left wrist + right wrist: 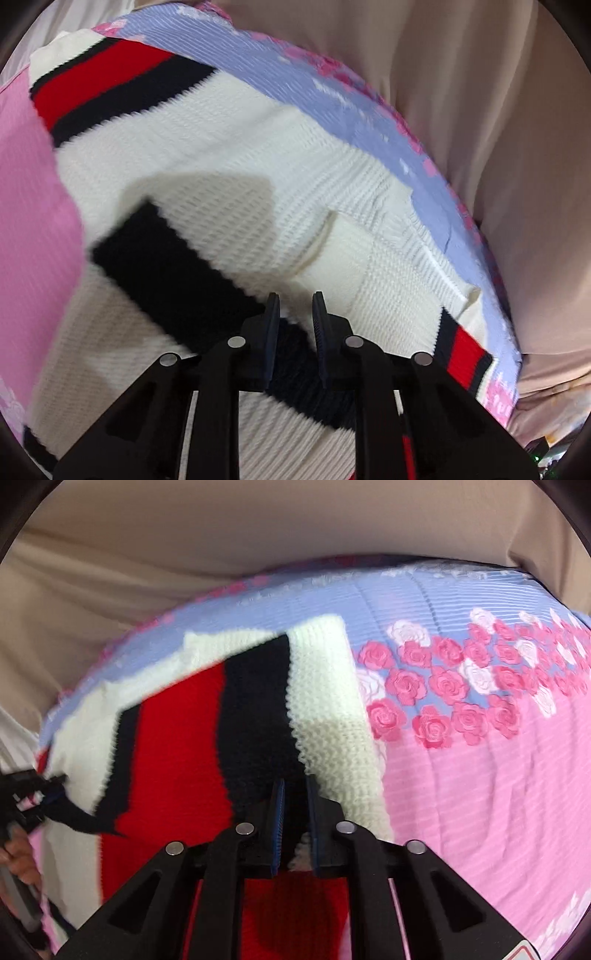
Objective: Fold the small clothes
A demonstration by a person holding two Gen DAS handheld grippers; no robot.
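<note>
The knitted sweater point(229, 155), cream with red and dark navy bands, lies spread on a bedspread point(332, 92) printed in pale blue and pink with roses. Both views are somewhat blurred.

Left gripper point(295, 306): the jaws stand slightly parted, with a narrow gap between the fingertips. It points steeply down over the sweater, directly above a dark navy band point(173, 266) that runs diagonally under the fingers. Whether the pads touch the knit cannot be told; no fabric is seen pinched between them, so the claw reads as released. A folded cream panel point(340, 254) lies just beyond the fingertips, and a striped cuff point(465, 354) lies to the right of the gripper near the bedspread's edge.

Right gripper point(295, 786): the jaws stand slightly parted, blue ribbed pads point(279, 812) facing each other. It points down over another part of the sweater, above the boundary between the navy band and the cream border. Dark knit shows in the gap, but the pads are not seen pressing it.

Edges and room: in the right wrist view the sweater's cream border point(332, 701) ends just right of the gripper; beyond it the bedspread lies bare and flat. Past the bedspread's far edge hangs beige cloth point(184, 535). At the far left of that view the left gripper and a hand point(18, 856) are partly seen
</note>
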